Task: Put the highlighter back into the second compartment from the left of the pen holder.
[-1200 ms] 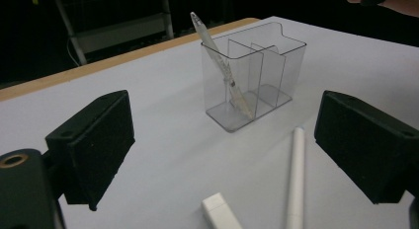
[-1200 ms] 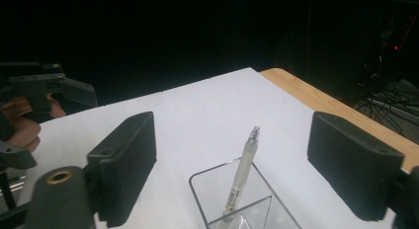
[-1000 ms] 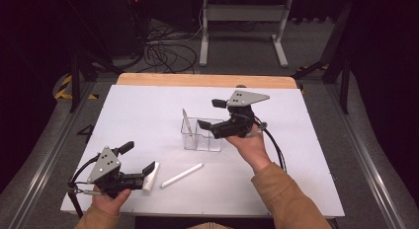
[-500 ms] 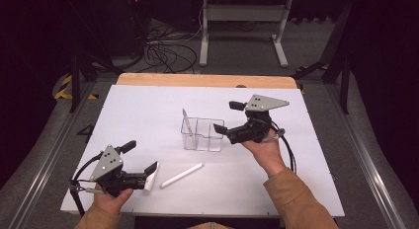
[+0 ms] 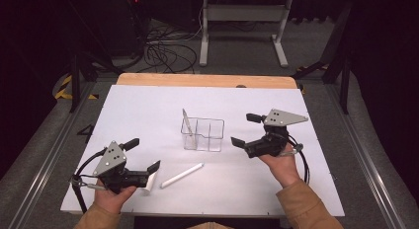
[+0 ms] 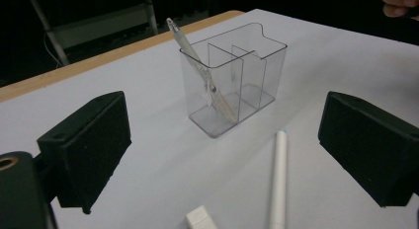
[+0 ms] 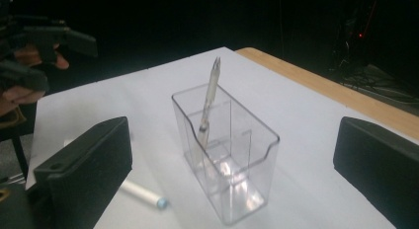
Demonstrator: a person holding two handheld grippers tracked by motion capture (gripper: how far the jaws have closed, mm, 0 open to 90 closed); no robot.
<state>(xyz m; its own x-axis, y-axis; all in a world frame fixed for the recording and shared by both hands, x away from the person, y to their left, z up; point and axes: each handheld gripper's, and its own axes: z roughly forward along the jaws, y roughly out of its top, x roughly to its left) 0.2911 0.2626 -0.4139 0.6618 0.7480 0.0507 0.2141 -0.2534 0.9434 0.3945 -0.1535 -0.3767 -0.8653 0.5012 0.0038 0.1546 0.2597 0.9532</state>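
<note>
The right gripper (image 5: 237, 142) hovers just right of a clear plastic organizer (image 5: 203, 134); its jaws are spread wide with nothing between them, and they have just been opening. In the right gripper view, the organizer (image 7: 225, 155) stands on the table just ahead of those jaws, between them in the picture. It is a small rectangular box split by clear walls into compartments. One slim, pale pen (image 7: 209, 97) stands in an end compartment, leaning with its tip rising above the rim; the other compartments hold nothing. The left gripper (image 5: 154, 171) rests low near the table's front left corner, jaws also spread and empty. Between its jaws in the left gripper view lie a white marker (image 6: 278, 182) flat on the white table (image 5: 148, 110) and a small white block (image 6: 201, 220) just beside it. Both sit well apart from the organizer.
</note>
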